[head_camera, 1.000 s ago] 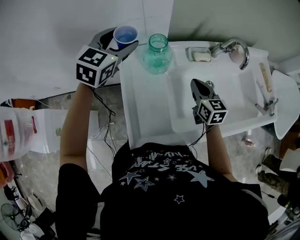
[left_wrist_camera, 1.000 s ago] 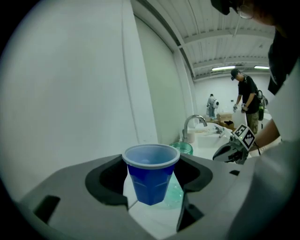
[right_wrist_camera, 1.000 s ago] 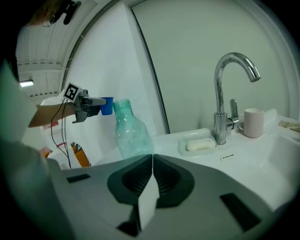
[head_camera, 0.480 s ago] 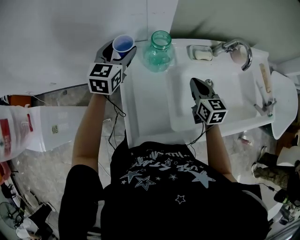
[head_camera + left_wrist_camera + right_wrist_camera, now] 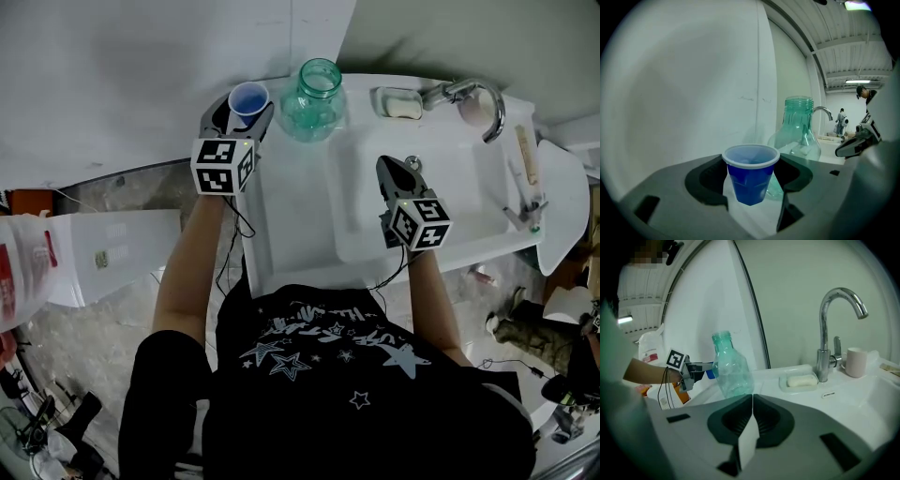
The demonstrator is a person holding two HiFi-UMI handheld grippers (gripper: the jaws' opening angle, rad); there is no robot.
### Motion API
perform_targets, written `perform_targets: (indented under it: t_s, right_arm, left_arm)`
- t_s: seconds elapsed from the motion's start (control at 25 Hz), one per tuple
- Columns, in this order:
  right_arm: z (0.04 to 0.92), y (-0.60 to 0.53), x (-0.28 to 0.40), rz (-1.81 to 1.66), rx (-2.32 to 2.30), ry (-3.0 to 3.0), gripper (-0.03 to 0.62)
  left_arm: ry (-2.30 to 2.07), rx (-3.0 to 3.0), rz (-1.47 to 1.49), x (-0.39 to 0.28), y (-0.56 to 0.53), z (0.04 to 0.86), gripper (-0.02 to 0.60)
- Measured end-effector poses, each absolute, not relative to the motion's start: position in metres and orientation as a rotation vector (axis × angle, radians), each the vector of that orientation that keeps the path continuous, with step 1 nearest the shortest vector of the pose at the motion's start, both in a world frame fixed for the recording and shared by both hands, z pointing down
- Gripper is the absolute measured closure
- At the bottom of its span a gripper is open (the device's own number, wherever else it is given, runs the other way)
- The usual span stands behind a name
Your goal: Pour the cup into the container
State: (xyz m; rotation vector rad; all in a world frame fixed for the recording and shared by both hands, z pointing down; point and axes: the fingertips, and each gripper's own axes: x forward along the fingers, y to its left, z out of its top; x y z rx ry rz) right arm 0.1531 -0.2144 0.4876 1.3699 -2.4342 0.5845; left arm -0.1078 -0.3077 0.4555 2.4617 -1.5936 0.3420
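Note:
A blue plastic cup (image 5: 248, 97) (image 5: 751, 174) stands upright between the jaws of my left gripper (image 5: 245, 108) (image 5: 752, 161), which is shut on its sides. It sits low over the back-left corner of the white counter (image 5: 291, 206); I cannot tell whether its base touches. Just to the right of the cup stands a teal glass jar (image 5: 315, 99) (image 5: 797, 130) (image 5: 731, 369) with an open mouth. My right gripper (image 5: 395, 170) (image 5: 752, 399) hangs over the sink basin (image 5: 450, 202), shut with nothing in it.
A chrome faucet (image 5: 466, 92) (image 5: 833, 329), a soap dish with a bar (image 5: 398, 104) (image 5: 802, 380) and a pale mug (image 5: 476, 112) (image 5: 856, 362) line the back of the sink. The wall rises close behind the cup and jar.
My left gripper has sunk with the cup and drawn in toward the counter's back-left corner, beside the jar. The right gripper has stayed put.

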Motion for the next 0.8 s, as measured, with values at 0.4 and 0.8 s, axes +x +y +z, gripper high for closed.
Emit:
perform_targets:
  t_s: [0.4, 0.8]
  right_arm:
    - [0.492, -0.216, 0.150, 0.592, 1.356, -2.422, 0.582]
    - [0.496, -0.216, 0.144, 0.604, 1.329, -2.424, 0.582]
  left_arm:
    - [-1.646, 2.378, 0.368, -0.107, -0.303, 0.492, 0.262]
    - [-1.679, 2.275, 0.320, -0.102, -0.304, 0.509, 0.262]
